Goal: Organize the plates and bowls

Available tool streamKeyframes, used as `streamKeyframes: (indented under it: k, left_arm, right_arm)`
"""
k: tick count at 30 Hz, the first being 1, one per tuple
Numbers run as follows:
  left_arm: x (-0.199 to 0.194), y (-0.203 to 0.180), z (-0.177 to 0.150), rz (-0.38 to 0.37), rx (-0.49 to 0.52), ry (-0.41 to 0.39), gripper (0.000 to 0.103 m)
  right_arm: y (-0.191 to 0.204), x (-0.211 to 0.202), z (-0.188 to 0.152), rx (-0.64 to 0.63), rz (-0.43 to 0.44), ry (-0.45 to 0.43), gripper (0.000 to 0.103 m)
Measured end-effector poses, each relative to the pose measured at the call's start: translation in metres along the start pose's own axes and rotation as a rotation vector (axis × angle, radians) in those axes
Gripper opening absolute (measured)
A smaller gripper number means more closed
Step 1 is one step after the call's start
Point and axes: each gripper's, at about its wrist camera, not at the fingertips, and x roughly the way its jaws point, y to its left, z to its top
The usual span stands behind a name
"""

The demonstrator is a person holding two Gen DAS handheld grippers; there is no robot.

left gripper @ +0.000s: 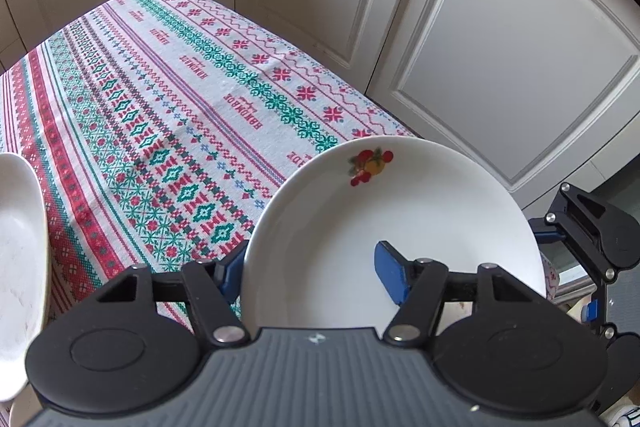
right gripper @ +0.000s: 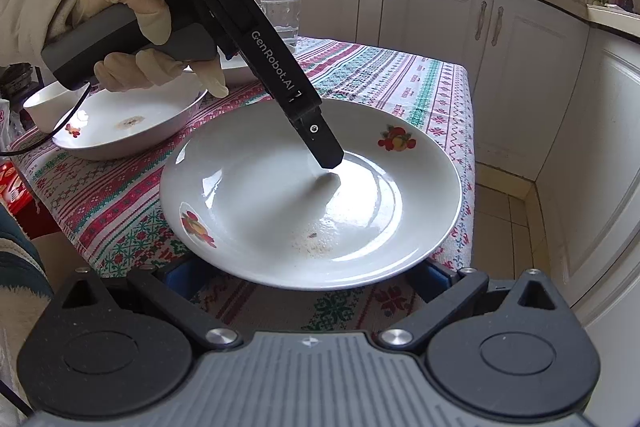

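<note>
A white plate (right gripper: 280,211) with fruit decals lies on the patterned tablecloth (right gripper: 100,195) near the table's front right corner. My left gripper (left gripper: 316,275) straddles its rim, one blue finger (left gripper: 390,275) inside the plate (left gripper: 400,211) and the other under or outside the edge; I cannot tell if it grips. In the right wrist view the left gripper's finger (right gripper: 326,147) rests on the plate's inner surface. My right gripper (right gripper: 308,277) is open, its blue fingers low at the plate's near rim, partly hidden beneath it. A second white plate (right gripper: 128,123) lies behind to the left.
A small white bowl (right gripper: 40,103) stands at the far left beside the second plate. A glass (right gripper: 282,19) stands at the table's back edge. White cabinets (right gripper: 520,39) surround the table. The table's right edge (right gripper: 468,155) drops to a tiled floor.
</note>
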Motion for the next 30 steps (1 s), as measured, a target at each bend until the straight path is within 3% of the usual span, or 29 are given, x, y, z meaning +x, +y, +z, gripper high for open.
streamKeyframes:
  k: [15, 30]
  left_arm:
    - [-0.007, 0.001, 0.002, -0.009, 0.016, -0.023, 0.065]
    - [-0.008, 0.035, 0.036, 0.022, -0.012, -0.093, 0.065]
  right_arm:
    - [0.002, 0.003, 0.009, -0.017, -0.011, 0.041, 0.103]
    - [-0.024, 0.019, 0.048, -0.073, 0.002, 0.027, 0.103]
